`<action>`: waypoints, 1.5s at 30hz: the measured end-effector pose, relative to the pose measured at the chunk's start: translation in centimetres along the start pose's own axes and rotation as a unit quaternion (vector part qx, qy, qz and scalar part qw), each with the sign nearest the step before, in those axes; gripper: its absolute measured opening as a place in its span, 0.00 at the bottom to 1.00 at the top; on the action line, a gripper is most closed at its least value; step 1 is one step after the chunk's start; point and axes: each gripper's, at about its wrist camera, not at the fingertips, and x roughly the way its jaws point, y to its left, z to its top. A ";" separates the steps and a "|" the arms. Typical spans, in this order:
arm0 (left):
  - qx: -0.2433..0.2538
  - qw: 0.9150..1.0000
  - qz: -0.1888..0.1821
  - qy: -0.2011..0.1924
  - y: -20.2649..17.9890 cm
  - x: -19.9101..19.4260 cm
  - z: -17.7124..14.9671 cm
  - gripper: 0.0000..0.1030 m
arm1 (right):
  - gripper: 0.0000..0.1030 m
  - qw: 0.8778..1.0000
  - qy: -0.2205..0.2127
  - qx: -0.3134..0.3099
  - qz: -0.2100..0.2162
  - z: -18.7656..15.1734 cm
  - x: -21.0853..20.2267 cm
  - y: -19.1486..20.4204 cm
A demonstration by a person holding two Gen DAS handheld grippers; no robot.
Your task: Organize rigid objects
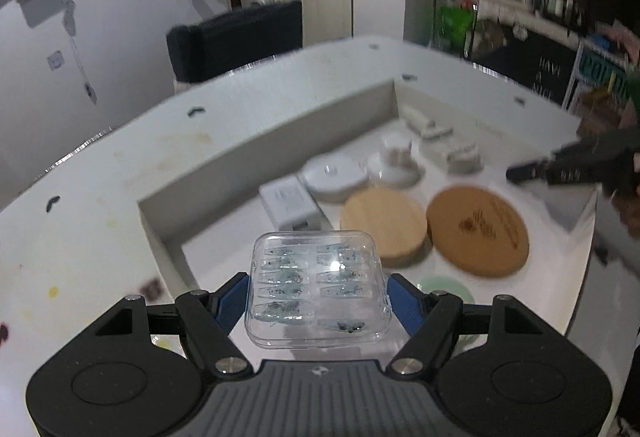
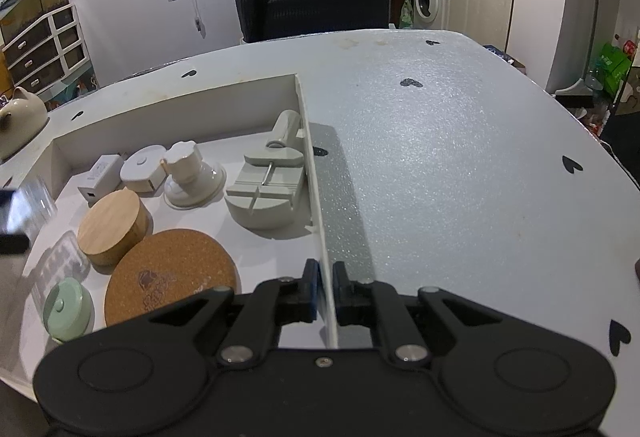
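Observation:
My left gripper (image 1: 318,289) is shut on a clear plastic case of nail tips (image 1: 316,277), its blue pads pressing the case's two sides, above the near end of a shallow white tray (image 1: 272,141). In the tray lie a cork coaster (image 1: 476,233), a bamboo-lidded box (image 1: 384,225), a white charger (image 1: 290,205), a round white device (image 1: 334,175), a suction-cup holder (image 1: 396,157), a grey clamp tool (image 2: 268,189) and a small green jar (image 2: 66,309). My right gripper (image 2: 326,273) is shut on the tray's thin right wall (image 2: 316,173).
The tray sits on a white table (image 2: 440,157) marked with black hearts, and bare foam stretches to the tray's right. A second clear case (image 2: 60,257) lies in the tray's near left corner. A dark chair (image 2: 312,5) stands behind the table.

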 end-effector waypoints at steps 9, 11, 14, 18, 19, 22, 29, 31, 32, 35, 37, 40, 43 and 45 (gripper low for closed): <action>-0.027 1.000 0.000 0.012 0.1 0.6 -0.2 0.91 | 0.08 1.000 0.000 0.000 0.000 0.0 0.0 0.0; -0.030 0.999 -0.002 0.013 0.0 0.4 -0.2 0.92 | 0.08 1.000 0.000 0.000 0.000 0.0 0.0 0.0; -0.039 0.999 -0.004 0.011 -0.1 -0.1 -0.3 0.94 | 0.08 1.000 0.000 0.000 0.000 0.0 0.0 0.0; -0.051 0.999 -0.007 0.005 -0.3 -1.0 -0.4 0.97 | 0.08 1.000 0.000 0.000 0.000 0.0 0.0 0.0; -0.054 0.999 -0.008 0.003 -0.4 -1.2 -0.4 0.97 | 0.08 1.000 0.000 0.000 0.000 0.0 0.0 0.0; -0.061 0.998 -0.010 -0.005 -0.6 -2.0 -0.2 0.99 | 0.09 1.000 0.001 -0.003 -0.002 0.0 0.0 0.0; -0.075 0.997 -0.012 -0.033 -1.5 -4.3 0.3 1.00 | 0.10 1.000 0.009 0.008 0.008 0.3 -0.1 -0.6; -0.081 0.996 -0.012 -0.042 -1.8 -5.0 0.5 1.00 | 0.12 1.000 0.008 0.000 0.001 0.4 -0.4 -0.5; -0.084 0.995 -0.011 -0.046 -2.0 -5.3 0.5 1.00 | 0.12 1.000 0.004 -0.003 -0.001 0.5 -0.8 -0.4; -0.099 0.993 0.001 -0.060 -2.4 -6.2 0.4 1.00 | 0.16 1.000 -0.012 -0.008 -0.008 0.7 -2.1 -0.2; -0.109 0.992 0.009 -0.067 -2.8 -6.8 0.3 1.00 | 0.18 1.000 -0.023 -0.007 -0.014 0.9 -3.1 -0.1; -0.125 0.989 0.025 -0.080 -3.6 -7.9 0.1 1.00 | 0.26 0.999 -0.046 -0.009 -0.009 1.0 -4.9 0.3; -0.146 0.984 0.044 -0.093 -4.2 -9.0 -0.3 1.00 | 0.35 0.997 -0.073 -0.019 0.010 0.9 -7.2 1.2; -0.160 0.980 0.057 -0.105 -4.6 -9.9 -0.8 1.00 | 0.42 0.995 -0.091 -0.028 0.013 0.6 -8.7 1.9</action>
